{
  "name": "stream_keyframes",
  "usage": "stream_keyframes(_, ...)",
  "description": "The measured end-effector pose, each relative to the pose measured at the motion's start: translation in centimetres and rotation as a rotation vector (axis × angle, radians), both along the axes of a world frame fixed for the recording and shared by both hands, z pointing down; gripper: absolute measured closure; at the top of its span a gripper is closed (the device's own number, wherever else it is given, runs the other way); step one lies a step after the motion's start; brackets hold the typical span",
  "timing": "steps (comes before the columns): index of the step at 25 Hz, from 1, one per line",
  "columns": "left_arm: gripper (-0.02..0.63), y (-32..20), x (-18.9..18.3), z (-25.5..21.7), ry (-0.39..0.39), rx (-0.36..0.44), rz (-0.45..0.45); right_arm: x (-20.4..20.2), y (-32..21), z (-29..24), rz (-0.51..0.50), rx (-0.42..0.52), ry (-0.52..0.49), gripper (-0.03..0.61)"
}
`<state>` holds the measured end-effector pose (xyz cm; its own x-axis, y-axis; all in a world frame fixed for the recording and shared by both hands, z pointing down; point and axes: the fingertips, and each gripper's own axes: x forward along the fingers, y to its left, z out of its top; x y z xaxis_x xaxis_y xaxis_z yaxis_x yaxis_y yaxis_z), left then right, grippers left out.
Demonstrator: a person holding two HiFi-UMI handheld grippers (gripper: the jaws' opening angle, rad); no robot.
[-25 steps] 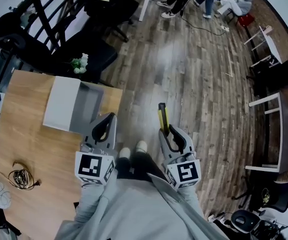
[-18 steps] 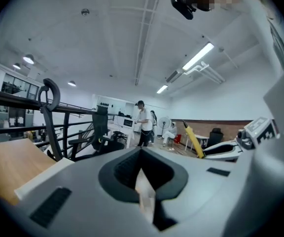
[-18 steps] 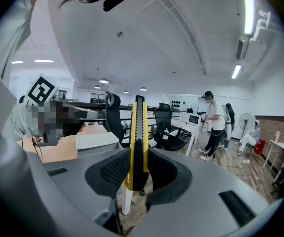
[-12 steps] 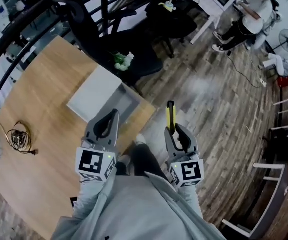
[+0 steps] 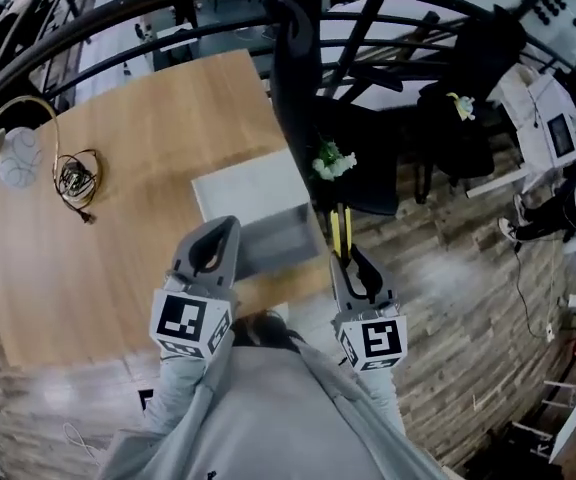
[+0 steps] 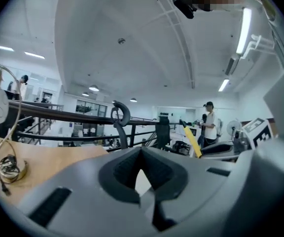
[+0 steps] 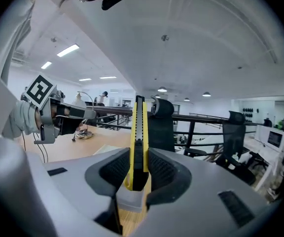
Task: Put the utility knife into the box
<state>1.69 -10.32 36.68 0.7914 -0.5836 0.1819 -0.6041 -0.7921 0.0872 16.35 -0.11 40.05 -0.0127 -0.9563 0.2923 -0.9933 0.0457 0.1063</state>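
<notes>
**Q:** Where is the utility knife, and what holds it?

**A:** The right hand-held gripper (image 5: pixel 343 256) pinches the yellow utility knife (image 5: pixel 338 230) near its lower end. In the right gripper view the knife (image 7: pixel 138 132) stands upright between the two dark pads. Most of its length rises above them.

**Q:** And the other one?

**A:** The left hand-held gripper (image 5: pixel 222 230) has its jaws pressed together, with nothing between them. It hovers over the table (image 5: pixel 118 238), at the near-left corner of the box (image 5: pixel 243 188).

**Q:** How does the box sit against the table's edges?

**A:** The box is pale grey and open. It lies at the table's near right corner, and its right side almost reaches the table's right edge. The knife is just beside that side of the box, about over the table's edge, not above the opening.

**Q:** What crowds that side?

**A:** A black chair (image 5: pixel 368 173) stands past the edge, with a small bunch of white flowers (image 5: pixel 333 160) beside the box's far corner. A dark railing (image 5: pixel 168 8) curves behind.

**Q:** Where is there open room?

**A:** Left of the box the wood is bare, up to a cable coil (image 5: pixel 76 176) near the far left edge. To the right lies plank floor (image 5: pixel 448 268).
</notes>
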Motion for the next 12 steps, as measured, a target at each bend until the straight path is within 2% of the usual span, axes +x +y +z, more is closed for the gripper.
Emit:
stream_keyframes(5, 0.594, 0.1, -2.3, 0.5, -0.03, 0.001, -0.179, -0.4, -3.1, 0.8, -0.188, -0.002, -0.009, 0.453)
stream_keyframes(12, 0.594, 0.3, -4.1, 1.0, -0.05, -0.009, -0.306, -1.9, -5.5, 1.9, -0.382, -0.02, 0.047, 0.453)
